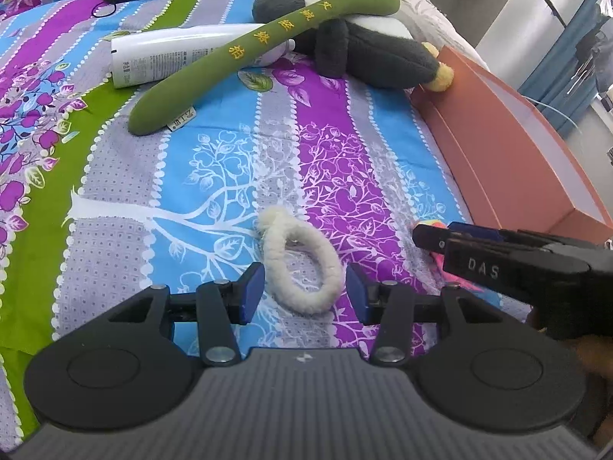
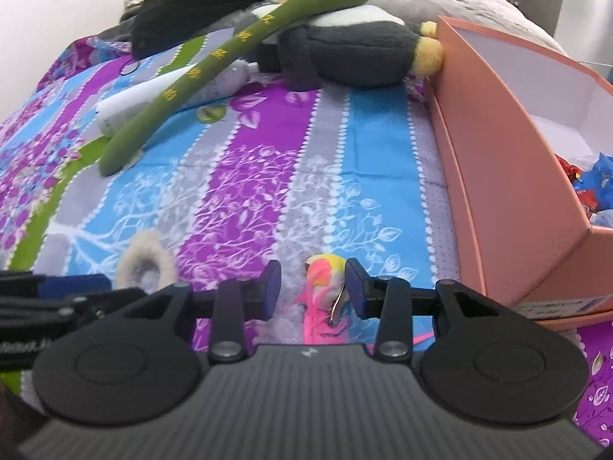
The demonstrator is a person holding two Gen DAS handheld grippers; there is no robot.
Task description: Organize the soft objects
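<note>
White fuzzy ring [image 1: 302, 268] lies between the parted left hand-held gripper [image 1: 304, 293] pads.

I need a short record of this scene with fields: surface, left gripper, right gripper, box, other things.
surface: striped floral bedsheet
left gripper: open, white fluffy ring between its fingers
right gripper: open, pink and yellow feather toy between its fingers
box: pink box, open, on the right
other things: green padded stick, grey plush toy, white bottle
</note>
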